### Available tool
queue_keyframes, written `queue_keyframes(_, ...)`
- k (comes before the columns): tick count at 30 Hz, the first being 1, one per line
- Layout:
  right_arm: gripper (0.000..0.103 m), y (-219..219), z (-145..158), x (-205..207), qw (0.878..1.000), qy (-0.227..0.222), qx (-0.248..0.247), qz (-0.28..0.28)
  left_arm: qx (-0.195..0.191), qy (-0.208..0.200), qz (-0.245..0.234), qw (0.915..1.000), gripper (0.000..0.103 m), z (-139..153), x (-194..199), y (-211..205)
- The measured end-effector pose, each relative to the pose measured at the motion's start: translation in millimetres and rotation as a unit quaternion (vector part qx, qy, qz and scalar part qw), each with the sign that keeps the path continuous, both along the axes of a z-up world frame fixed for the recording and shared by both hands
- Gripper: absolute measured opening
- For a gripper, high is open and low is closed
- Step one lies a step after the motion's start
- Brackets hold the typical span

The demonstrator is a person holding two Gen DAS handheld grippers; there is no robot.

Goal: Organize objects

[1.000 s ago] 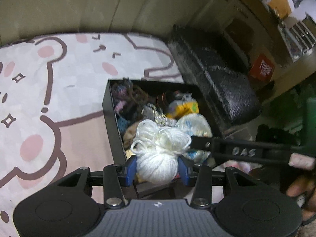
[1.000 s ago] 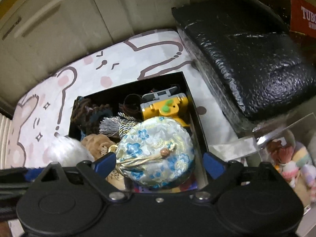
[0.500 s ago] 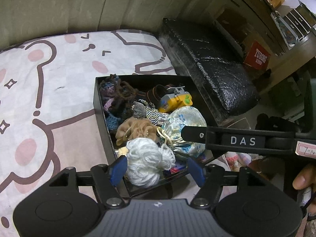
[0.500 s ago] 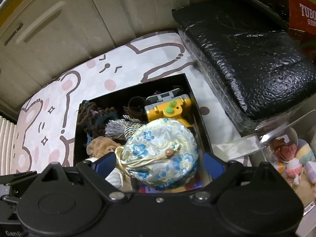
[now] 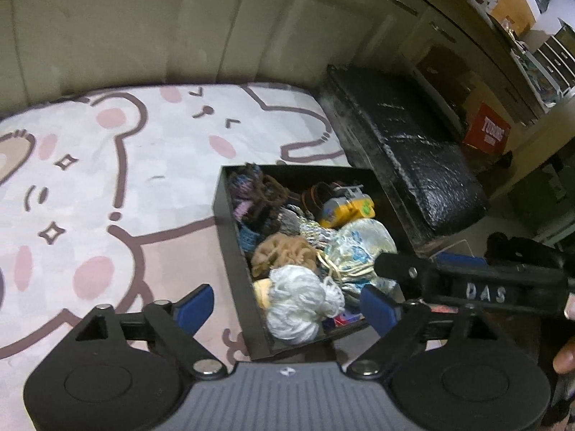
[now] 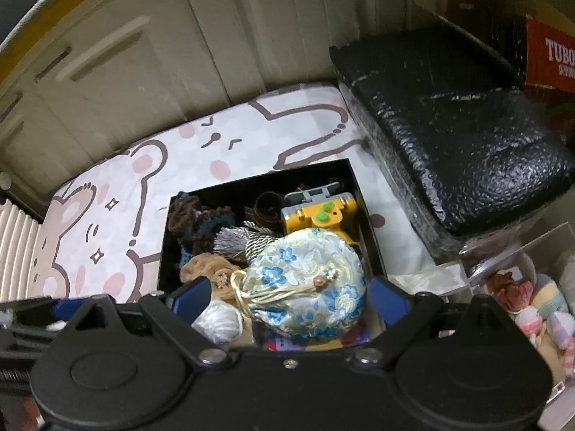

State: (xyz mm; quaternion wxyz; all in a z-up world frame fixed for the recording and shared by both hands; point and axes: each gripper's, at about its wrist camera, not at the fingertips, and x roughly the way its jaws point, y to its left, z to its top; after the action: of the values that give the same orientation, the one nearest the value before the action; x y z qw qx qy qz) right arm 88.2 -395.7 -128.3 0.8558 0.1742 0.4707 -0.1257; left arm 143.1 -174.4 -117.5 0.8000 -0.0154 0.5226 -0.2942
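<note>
Left hand-held gripper: jaws spread wide and just been opening; the white yarn ball lies in the gap between the blue pads but neither pad touches it, so it is released.
Right hand-held gripper: jaws wide apart, holding nothing; the blue-flowered silk pouch sits below and between the pads, apart from both.
Black box: stands on the cartoon-bear bedspread, open at the top and crowded.
White yarn ball's place: near corner of the box, against the near wall, just beside the pouch and the tan crocheted piece.
Other contents: dark multicoloured yarn at the far left, a silver tassel in the middle, a yellow toy with a green knob at the far right, brown straps behind it.
Surroundings: a black textured case lies right of the box; a red carton stands beyond it; pale cabinet doors at the far side.
In the way: from the left wrist, the right gripper's black arm crosses the box's near right corner, covering part of the pouch.
Only the right wrist shows: a clear container of small plush toys at near right.
Only the left wrist shows: a fingertip at the right edge.
</note>
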Motion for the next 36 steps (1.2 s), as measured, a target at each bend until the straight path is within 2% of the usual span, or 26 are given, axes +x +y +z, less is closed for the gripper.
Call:
queue_keyframes(7, 0.099, 7.4, 17.5, -13.1, 0.999, -0.016, -0.027, -0.007, 0.024, -0.022, 0.018, 0.9993, 0.103, 10.3, -5.5, 12.6)
queue_keyframes(10, 0.103, 12.2, 31.0, -19.1, 0.999, -0.025, -0.043, -0.003, 0.03, -0.029, 0.022, 0.9989, 0.103, 15.7, -8.5, 15.8)
queue_keyframes(15, 0.103, 22.8, 51.1, -31.8, 0.997, -0.038, -0.066, 0.01, 0.042, -0.043, 0.021, 0.998, 0.103, 29.0, -17.2, 21.0)
queue_keyframes(19, 0.103, 27.1, 66.4, -44.7, 0.996, -0.042, -0.084, -0.002, 0.05, -0.052, 0.028, 0.997, 0.103, 43.3, -23.3, 29.9)
queue_keyframes(26, 0.103, 29.4, 91.6, -70.6, 0.994, -0.05, -0.093, -0.002, 0.033, -0.089, 0.027, 0.9951, 0.103, 82.6, -41.1, 54.8)
queue_keyframes(32, 0.103, 39.0, 118.4, -93.7, 0.992, -0.073, -0.101, 0.011, 0.053, -0.123, 0.027, 0.9906, 0.103, 110.1, -61.5, 69.5)
queue_keyframes(36, 0.103, 49.1, 133.0, -110.3, 0.99, -0.086, -0.108, 0.015, 0.057, -0.13, 0.038, 0.9892, 0.103, 122.0, -71.8, 82.3)
